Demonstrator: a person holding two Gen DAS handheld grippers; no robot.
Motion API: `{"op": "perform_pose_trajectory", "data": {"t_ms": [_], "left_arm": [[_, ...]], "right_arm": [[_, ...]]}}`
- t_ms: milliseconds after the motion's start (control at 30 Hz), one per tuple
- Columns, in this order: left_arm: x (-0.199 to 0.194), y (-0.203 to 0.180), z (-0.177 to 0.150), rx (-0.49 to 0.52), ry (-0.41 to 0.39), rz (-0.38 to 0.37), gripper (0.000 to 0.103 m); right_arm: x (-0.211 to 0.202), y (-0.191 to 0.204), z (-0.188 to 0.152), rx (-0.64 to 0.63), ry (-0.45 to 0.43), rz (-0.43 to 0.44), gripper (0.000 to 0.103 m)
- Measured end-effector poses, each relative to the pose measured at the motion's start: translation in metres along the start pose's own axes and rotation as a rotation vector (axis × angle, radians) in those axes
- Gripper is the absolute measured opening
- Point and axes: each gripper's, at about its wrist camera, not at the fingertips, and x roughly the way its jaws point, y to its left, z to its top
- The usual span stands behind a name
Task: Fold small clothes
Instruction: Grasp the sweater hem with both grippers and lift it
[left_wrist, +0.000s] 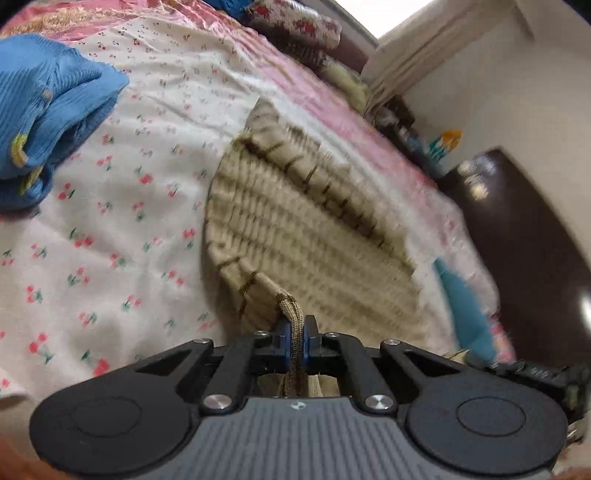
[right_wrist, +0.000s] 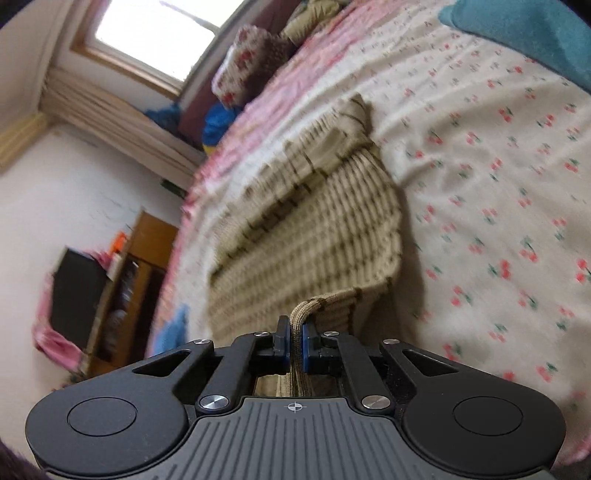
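Note:
A beige knit garment with thin brown stripes (left_wrist: 306, 229) lies on a bed over a white cherry-print sheet (left_wrist: 122, 229). My left gripper (left_wrist: 295, 345) is shut on the garment's near ribbed edge, which bunches between the blue pads. In the right wrist view the same garment (right_wrist: 306, 236) stretches away, partly folded over itself. My right gripper (right_wrist: 294, 341) is shut on another spot of its near edge. Both held corners are raised off the sheet.
A blue ribbed garment (left_wrist: 44, 114) lies at the left on the sheet. A teal cloth (right_wrist: 532, 33) lies at the far right. Pillows (right_wrist: 247, 70) are piled at the bed's head. A wooden shelf unit (right_wrist: 125, 288) and a dark cabinet (left_wrist: 524, 251) stand beside the bed.

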Motion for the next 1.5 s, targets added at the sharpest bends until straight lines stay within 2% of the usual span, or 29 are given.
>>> {"op": "perform_pose_trajectory", "data": {"t_ms": [167, 333, 467, 633, 800, 933, 1033, 1267, 1333, 1433, 1500], "left_arm": [[0.008, -0.007, 0.037, -0.048, -0.075, -0.082, 0.012], [0.029, -0.020, 0.080, -0.037, -0.125, -0.098, 0.012], [0.046, -0.025, 0.114, -0.050, -0.179, -0.090, 0.012], [0.081, -0.023, 0.158, -0.062, -0.233, -0.040, 0.012], [0.130, -0.010, 0.189, -0.079, -0.226, 0.014, 0.011], [0.167, 0.001, 0.200, -0.080, -0.177, 0.075, 0.011], [0.180, 0.003, 0.206, -0.077, -0.172, 0.096, 0.011], [0.191, 0.003, 0.219, -0.069, -0.205, 0.090, 0.011], [0.197, 0.008, 0.219, -0.078, -0.209, 0.138, 0.012], [0.203, 0.023, 0.219, -0.139, -0.180, 0.178, 0.013], [0.199, 0.028, 0.220, -0.175, -0.175, 0.162, 0.017]], "right_arm": [[0.007, 0.009, 0.032, 0.039, -0.056, 0.072, 0.006], [0.022, 0.013, 0.069, 0.075, -0.108, 0.114, 0.006], [0.041, 0.014, 0.106, 0.099, -0.162, 0.149, 0.007], [0.075, -0.001, 0.149, 0.182, -0.223, 0.201, 0.006], [0.114, -0.023, 0.178, 0.228, -0.272, 0.193, 0.006], [0.141, -0.043, 0.182, 0.208, -0.292, 0.139, 0.006], [0.159, -0.053, 0.184, 0.184, -0.257, 0.081, 0.006], [0.152, -0.057, 0.197, 0.162, -0.306, 0.081, 0.006], [0.153, -0.056, 0.198, 0.128, -0.296, 0.085, 0.007], [0.160, -0.053, 0.194, 0.125, -0.254, 0.090, 0.014], [0.159, -0.050, 0.192, 0.108, -0.253, 0.098, 0.032]]}}
